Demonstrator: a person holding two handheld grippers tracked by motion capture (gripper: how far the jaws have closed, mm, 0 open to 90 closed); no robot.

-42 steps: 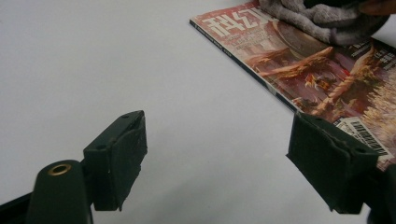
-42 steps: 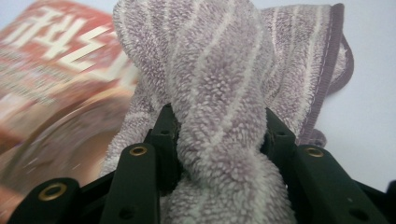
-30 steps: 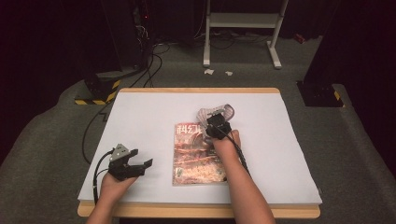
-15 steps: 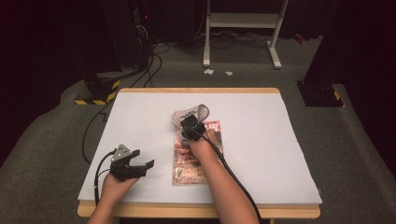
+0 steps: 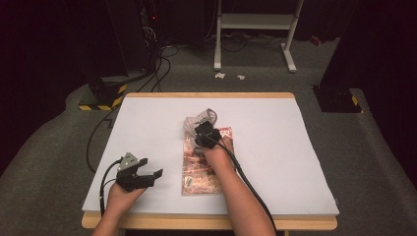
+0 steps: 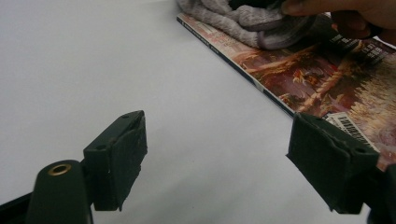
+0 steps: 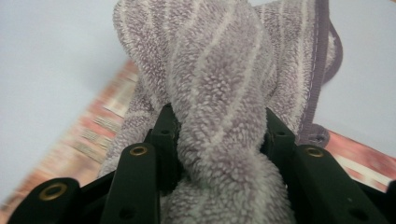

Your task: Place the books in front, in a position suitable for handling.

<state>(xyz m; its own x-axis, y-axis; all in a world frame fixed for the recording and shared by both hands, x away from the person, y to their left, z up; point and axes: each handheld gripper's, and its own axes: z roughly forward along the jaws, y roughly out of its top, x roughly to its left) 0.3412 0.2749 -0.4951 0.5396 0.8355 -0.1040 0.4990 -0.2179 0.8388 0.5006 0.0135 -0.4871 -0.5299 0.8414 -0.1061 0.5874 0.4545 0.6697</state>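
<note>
A grey striped terry cloth [image 7: 224, 93] is bunched between the pads of my right gripper [image 7: 217, 135], which is shut on it. Its jaws have just eased open a little, with the cloth still pressed between them. In the high view the right gripper [image 5: 204, 132] holds the cloth [image 5: 196, 120] over the far end of a red-brown magazine [image 5: 199, 172] that lies flat on the table. My left gripper [image 5: 150, 176] rests near the front left, open with nothing between its jaws. The left gripper view shows its open jaws [image 6: 219, 158], the magazine [image 6: 327, 79] and the cloth [image 6: 233, 16] beyond.
The white table top [image 5: 305, 147] has a wooden edge. On the dark floor behind it stand a metal frame [image 5: 255, 29] and cables [image 5: 147, 73].
My right gripper has carried the cloth leftward across the far end of the magazine. The left gripper has stayed where it was.
</note>
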